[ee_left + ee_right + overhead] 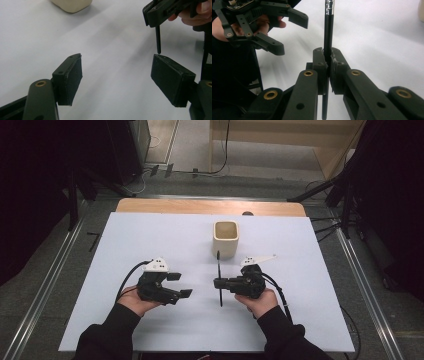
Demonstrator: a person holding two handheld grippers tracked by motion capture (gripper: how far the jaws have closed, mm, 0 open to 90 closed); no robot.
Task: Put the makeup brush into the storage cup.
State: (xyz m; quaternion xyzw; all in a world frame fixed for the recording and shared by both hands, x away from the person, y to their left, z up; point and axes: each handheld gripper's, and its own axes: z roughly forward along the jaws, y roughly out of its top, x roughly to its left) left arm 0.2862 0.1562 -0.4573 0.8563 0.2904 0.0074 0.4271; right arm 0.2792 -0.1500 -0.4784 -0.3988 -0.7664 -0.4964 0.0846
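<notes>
We are clamping a black pen (219, 277) at its middle with the right gripper (218, 283), jaws shut tight on it, so it is crossing them and pointing toward the far edge of the table (150, 240). We are holding the left gripper (180, 285) well apart from the pen, toward the near left corner, jaws spread wide with nothing between them. A cream cup (225, 238) is standing just beyond the pen.
</notes>
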